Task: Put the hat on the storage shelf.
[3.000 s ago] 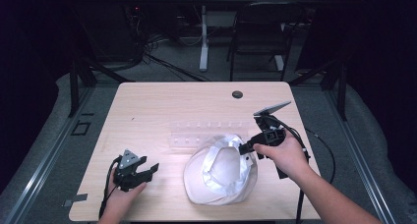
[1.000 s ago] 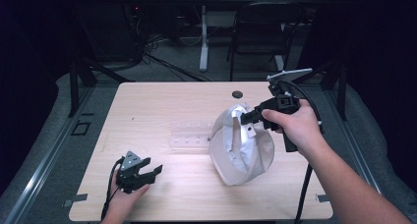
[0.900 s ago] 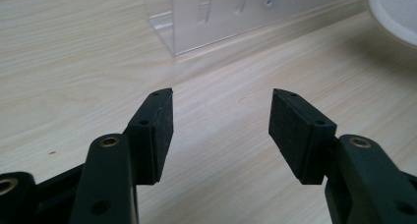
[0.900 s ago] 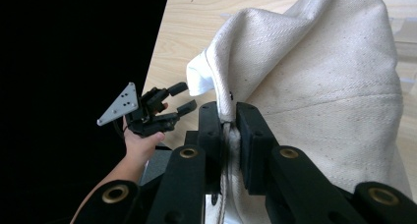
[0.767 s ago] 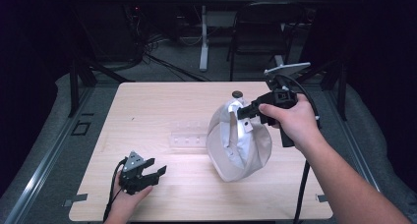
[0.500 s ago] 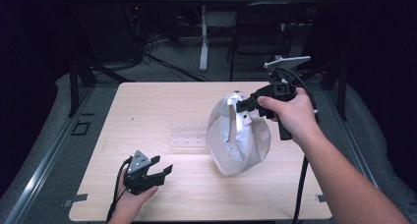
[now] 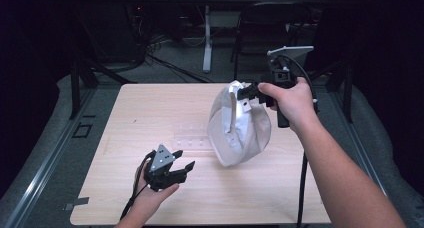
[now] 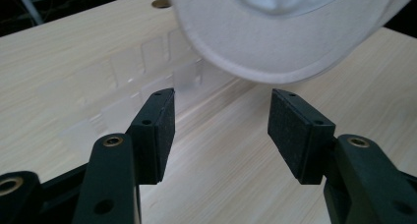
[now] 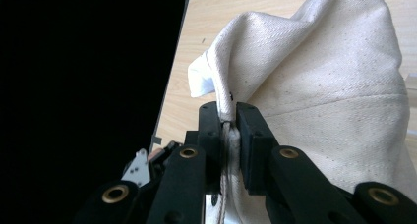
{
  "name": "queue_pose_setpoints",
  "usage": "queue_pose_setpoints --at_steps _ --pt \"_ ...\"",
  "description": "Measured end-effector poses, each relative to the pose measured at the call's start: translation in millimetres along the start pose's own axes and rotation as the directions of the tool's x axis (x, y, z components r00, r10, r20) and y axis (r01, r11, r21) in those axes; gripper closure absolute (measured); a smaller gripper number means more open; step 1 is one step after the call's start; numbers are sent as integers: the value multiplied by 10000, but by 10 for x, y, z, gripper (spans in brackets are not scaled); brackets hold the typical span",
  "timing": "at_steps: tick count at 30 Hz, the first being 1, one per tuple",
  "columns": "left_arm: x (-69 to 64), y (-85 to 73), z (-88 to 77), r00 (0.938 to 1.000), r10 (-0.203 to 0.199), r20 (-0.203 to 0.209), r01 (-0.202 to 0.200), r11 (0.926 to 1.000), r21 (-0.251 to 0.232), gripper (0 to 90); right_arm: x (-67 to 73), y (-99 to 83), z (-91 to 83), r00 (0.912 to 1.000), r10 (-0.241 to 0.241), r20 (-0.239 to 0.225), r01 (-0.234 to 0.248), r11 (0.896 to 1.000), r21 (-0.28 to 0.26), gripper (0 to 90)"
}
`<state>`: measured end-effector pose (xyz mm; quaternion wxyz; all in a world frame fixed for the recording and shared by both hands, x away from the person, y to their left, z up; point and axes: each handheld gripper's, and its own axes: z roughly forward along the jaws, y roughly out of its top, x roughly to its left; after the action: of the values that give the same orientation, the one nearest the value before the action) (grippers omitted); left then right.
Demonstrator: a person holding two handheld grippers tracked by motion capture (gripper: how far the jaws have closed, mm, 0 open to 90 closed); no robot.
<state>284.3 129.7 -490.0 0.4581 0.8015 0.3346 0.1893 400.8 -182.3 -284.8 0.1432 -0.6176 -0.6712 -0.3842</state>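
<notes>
My two grippers over a light wooden table [image 7: 150,118], one lifting a cap.

At left, my left gripper [image 7: 176,169] rests low near the table's front edge, jaws spread and empty. At right, my right gripper [image 7: 246,93] pinches the edge of a white cloth cap [image 7: 237,125], hanging above the table.
</notes>
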Motion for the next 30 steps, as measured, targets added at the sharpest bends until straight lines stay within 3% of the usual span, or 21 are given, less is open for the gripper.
queue_pose_setpoints --at_steps 8,14,17,20,23,25,27,30 --pt "-195 258 195 9960 827 333 -828 9966 21 446 -7 123 36 9997 254 46 -252 9992 -321 818" --pt "-359 372 410 9923 1102 566 -1113 9936 163 416 33 183 82 9992 325 227 -316 9986 -413 818" --pt "-429 420 488 9888 1438 403 -1452 9888 338 426 52 214 100 9989 397 236 -385 9980 -503 818" --pt "-522 488 610 9786 2051 188 -2059 9766 617 436 115 261 153 9989 434 146 -426 9975 -559 818" --pt "-539 529 691 9705 2392 -290 -2364 9685 777 446 175 293 215 9989 433 165 -424 9976 -552 818" --pt "-526 549 725 9654 2510 -704 -2431 9643 1051 473 214 309 250 9989 450 140 -442 9975 -544 818" --pt "-507 556 748 9659 2441 -859 -2335 9652 1173 513 227 317 263 9990 440 118 -433 9975 -566 818" --pt "-422 561 772 9628 2240 -1511 -2018 9680 1494 581 264 362 324 9982 598 -16 -598 9956 -717 818"
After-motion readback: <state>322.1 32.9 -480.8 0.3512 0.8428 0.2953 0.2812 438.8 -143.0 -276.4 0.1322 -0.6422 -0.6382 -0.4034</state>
